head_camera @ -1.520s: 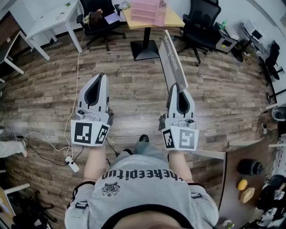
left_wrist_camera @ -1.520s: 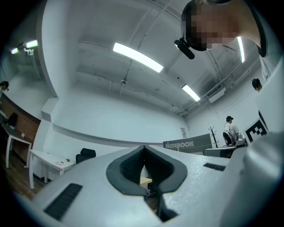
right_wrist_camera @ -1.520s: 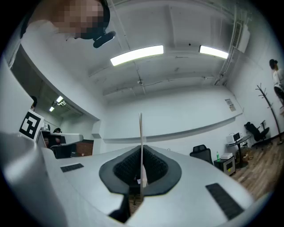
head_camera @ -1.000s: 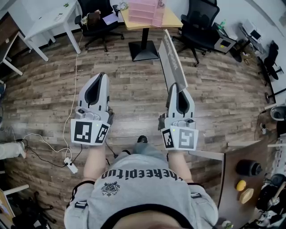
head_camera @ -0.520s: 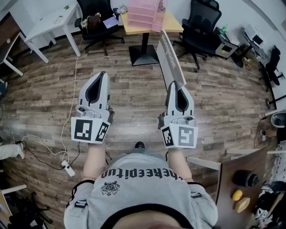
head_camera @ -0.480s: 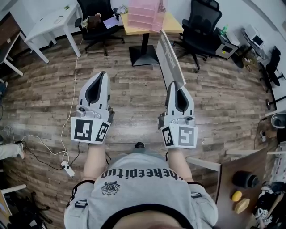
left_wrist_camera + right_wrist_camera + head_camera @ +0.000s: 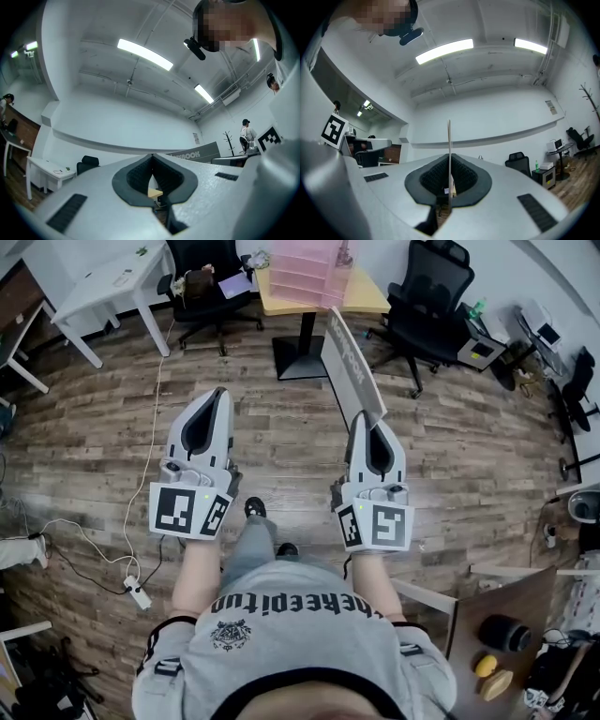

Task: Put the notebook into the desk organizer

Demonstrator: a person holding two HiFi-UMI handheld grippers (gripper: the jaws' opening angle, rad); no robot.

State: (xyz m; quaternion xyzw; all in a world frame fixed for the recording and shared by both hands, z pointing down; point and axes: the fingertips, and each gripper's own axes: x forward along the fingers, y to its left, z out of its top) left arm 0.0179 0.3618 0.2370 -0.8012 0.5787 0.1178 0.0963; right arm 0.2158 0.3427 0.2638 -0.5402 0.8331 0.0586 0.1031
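Head view shows the right gripper (image 7: 364, 423) clamped on the lower edge of the thin grey hardcover notebook (image 7: 350, 360), held upright, well short of the pink plastic drawer-style desk organizer (image 7: 309, 268). The left gripper (image 7: 216, 399), equally far from it, is closed on nothing. Pickup looks done; the approach and insertion remain.

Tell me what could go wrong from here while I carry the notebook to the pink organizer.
1. The right gripper pinches the notebook only at its near end; most of it sticks out ahead, so it may pivot or slip.
2. The left gripper is shut and empty, giving no support.
3. A white cable and power strip lie on the floor to the left: a possible trip hazard.
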